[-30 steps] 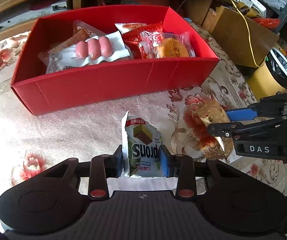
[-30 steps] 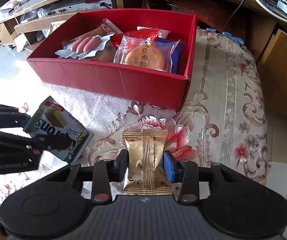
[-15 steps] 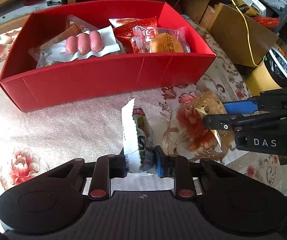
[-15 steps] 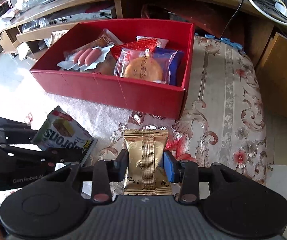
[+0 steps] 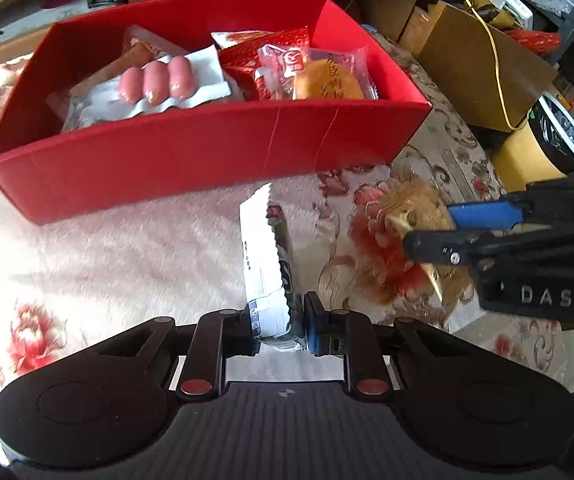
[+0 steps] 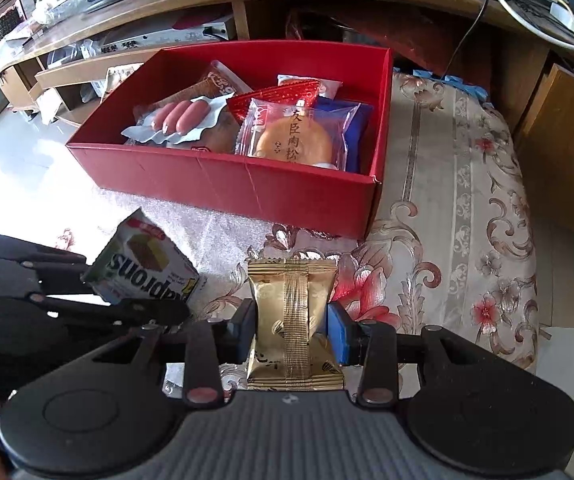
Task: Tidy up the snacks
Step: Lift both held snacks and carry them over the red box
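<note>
The red rectangular cardboard box (image 6: 247, 184), open-topped and already part filled, sits at about twelve o'clock from both grippers on a floral cream and red cloth (image 6: 447, 200). In it lie a clear pack of three pink sausages (image 5: 157, 84), a round golden pastry in printed film (image 6: 293, 142), a blue packet (image 6: 357, 128) and red foil packets (image 6: 275, 98).

The left gripper (image 5: 279, 324) has just been closing, and its pads now pinch the green and white wafer packet (image 5: 267, 264), which has folded edge-on in its grip. The right gripper (image 6: 291, 330) is clamped tight on the gold foil pillow-shaped snack packet (image 6: 291, 308), pads at nine and three o'clock on its waist. From the right wrist view the wafer packet appears at nine o'clock; from the left wrist view the gold one is at three o'clock.

Both packets look ready to be carried forward over the near wall. It seems wise to lift each clear of that wall before lowering it, and to take turns, since the grippers are close together. The freest floor seems to be at the box's left end.

The wafer wrapper is thin, glossy film with serrated ends that crumples easily. The gold foil is slick and puffed with air, so it could slip. The box walls are stiff, smooth card with sharp creases.
</note>
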The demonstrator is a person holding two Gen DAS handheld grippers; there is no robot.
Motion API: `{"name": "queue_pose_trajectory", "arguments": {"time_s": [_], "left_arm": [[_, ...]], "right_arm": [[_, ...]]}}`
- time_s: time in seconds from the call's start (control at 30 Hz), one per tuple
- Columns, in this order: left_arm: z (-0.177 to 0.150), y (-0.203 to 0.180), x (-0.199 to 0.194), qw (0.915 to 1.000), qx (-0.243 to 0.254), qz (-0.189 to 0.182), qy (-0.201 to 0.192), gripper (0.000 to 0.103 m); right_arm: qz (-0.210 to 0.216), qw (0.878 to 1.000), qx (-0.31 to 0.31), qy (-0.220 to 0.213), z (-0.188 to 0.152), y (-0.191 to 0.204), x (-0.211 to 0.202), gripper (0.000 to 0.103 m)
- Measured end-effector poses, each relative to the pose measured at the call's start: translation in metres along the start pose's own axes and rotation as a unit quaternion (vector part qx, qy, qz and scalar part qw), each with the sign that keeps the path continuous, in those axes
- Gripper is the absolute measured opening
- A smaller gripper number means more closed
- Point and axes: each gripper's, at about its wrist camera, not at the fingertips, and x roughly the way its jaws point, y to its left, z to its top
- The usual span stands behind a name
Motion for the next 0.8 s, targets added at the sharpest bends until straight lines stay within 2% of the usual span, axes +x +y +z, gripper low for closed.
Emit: {"name": "queue_pose_trajectory", "arguments": {"time_s": [0.2,0.4,0.67,0.8], "left_arm": [[0.002,0.007,0.001,0.9996,-0.025,-0.015,-0.004,0.027],[-0.003,0.004,-0.004,0.9999,-0.007,-0.012,-0.005,0.025],[-0.001,0.009,-0.023,0.9989,-0.020,-0.029,-0.032,0.023],[-0.002,0.006,-0.018,0.9993,-0.013,-0.024,-0.025,0.023]], "right_arm": [[0.001,1.000,0.002,-0.002,0.001,-0.001,-0.001,0.037],[0.005,1.000,0.003,-0.011,0.002,0.000,-0.006,0.037],[0.010,1.000,0.009,-0.027,0.004,0.000,-0.016,0.037],[0.011,1.000,0.011,-0.027,0.004,0.000,-0.016,0.037]]}}
